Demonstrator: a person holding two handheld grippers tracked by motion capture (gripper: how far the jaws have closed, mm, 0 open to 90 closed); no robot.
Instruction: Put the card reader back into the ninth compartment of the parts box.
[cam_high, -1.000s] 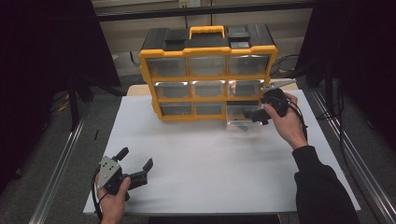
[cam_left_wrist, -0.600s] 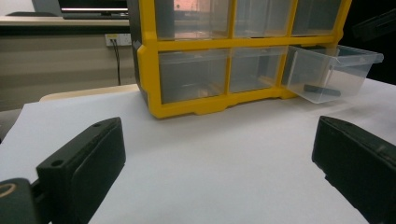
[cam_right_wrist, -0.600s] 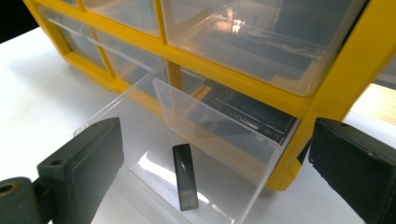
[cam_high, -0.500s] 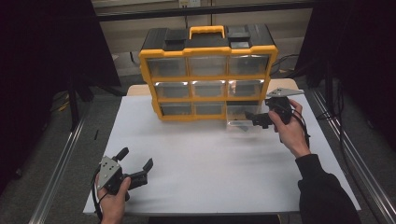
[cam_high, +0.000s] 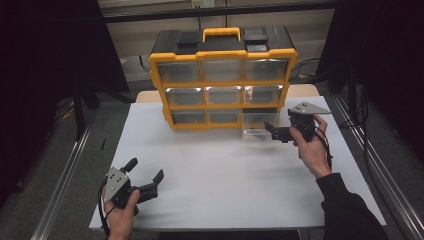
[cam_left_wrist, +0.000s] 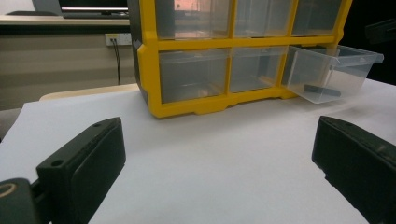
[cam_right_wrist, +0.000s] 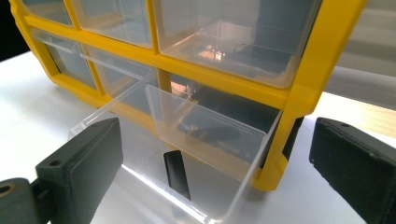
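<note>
High view: a yellow plastic drawer cabinet (cam_high: 222, 80) with clear drawers is seen on the white table (cam_high: 225, 175). At its bottom right corner, a clear plastic drawer (cam_high: 256, 131) is pulled out, and a small black flat piece (cam_right_wrist: 177, 173) lies inside it. The right gripper (cam_high: 272, 131) is held just in front of this drawer with jaws wide apart, holding nothing. The left gripper (cam_high: 150, 182) waits well apart from the cabinet, also wide open. If the drawer is pulled further, it could probably leave its slot and tip, and the piece would be spilled.

- The white table (cam_high: 220, 175) carries 1 yellow drawer cabinet (cam_high: 222, 75) at its far edge.
- The cabinet's clear drawer (cam_high: 257, 129) is pulled out over the tabletop.
</note>
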